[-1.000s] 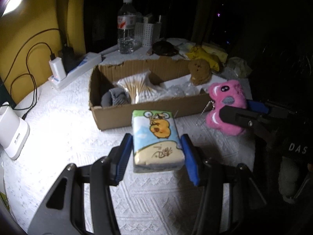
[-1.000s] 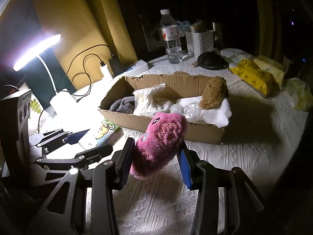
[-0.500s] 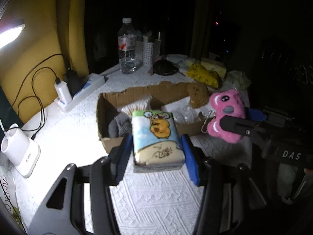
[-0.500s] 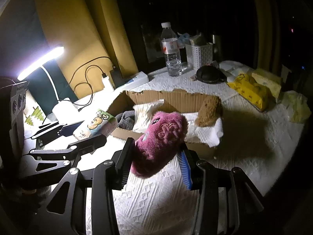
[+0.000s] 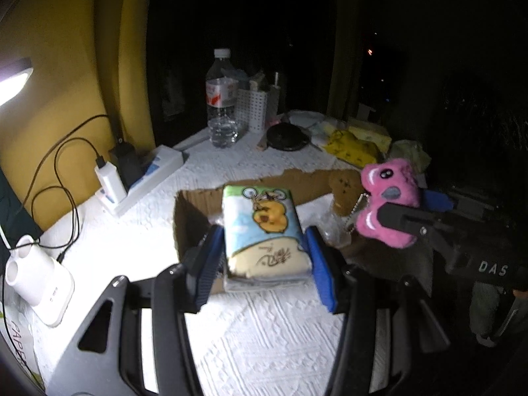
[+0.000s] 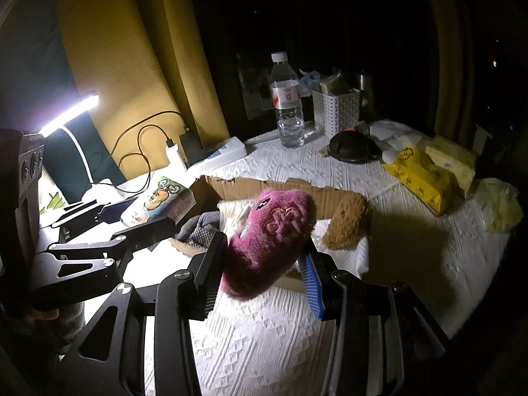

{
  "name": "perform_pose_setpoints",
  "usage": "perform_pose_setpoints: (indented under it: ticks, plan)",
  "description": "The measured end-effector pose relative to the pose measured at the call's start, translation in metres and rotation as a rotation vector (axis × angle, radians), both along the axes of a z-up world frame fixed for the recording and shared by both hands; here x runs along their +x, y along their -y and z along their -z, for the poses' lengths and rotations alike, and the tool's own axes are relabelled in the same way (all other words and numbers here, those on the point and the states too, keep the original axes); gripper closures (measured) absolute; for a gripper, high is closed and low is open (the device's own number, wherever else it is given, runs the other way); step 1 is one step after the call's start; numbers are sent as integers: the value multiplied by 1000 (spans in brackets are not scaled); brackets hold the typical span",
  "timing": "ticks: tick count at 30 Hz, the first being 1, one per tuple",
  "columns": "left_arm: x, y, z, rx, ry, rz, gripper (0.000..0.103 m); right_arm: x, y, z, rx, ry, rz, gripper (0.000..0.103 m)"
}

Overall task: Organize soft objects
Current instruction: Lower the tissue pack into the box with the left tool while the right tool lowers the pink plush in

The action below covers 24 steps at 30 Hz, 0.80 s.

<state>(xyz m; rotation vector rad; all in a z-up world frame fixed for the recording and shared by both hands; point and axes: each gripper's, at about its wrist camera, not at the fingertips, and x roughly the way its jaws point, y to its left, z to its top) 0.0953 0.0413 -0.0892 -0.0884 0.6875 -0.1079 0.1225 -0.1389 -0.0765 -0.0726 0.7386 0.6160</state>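
Left wrist view: left gripper (image 5: 264,247) clamps a light, squashy tissue pack (image 5: 264,231) by its sides; right gripper (image 6: 264,270) squeezes the soft pink plush toy (image 6: 270,237) mid-body, above the box (image 6: 290,191) ahead.

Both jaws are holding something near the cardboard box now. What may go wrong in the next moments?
1. The left gripper and right gripper are close together above one cardboard box, so they might collide if both lower at once.
2. The pink plush toy sticks far out of the jaws and could slip or land on the rim.
3. The box already holds a brown plush and cloths, so the tissue pack may not lie flat.
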Motion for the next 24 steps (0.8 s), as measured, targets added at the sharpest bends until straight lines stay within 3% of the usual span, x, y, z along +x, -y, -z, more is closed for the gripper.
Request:
perform_pose_setpoints:
  ticks: [8, 15, 24]
  plan:
    - [26, -14, 11, -24, 0, -36, 51, 23, -8, 2, -6, 1, -4, 57]
    - [49, -20, 45, -52, -69, -39, 51, 45, -19, 11, 0, -15, -8, 57]
    - [62, -23, 65, -55, -110, -43, 50, 73, -39, 33, -5, -56, -24, 57]
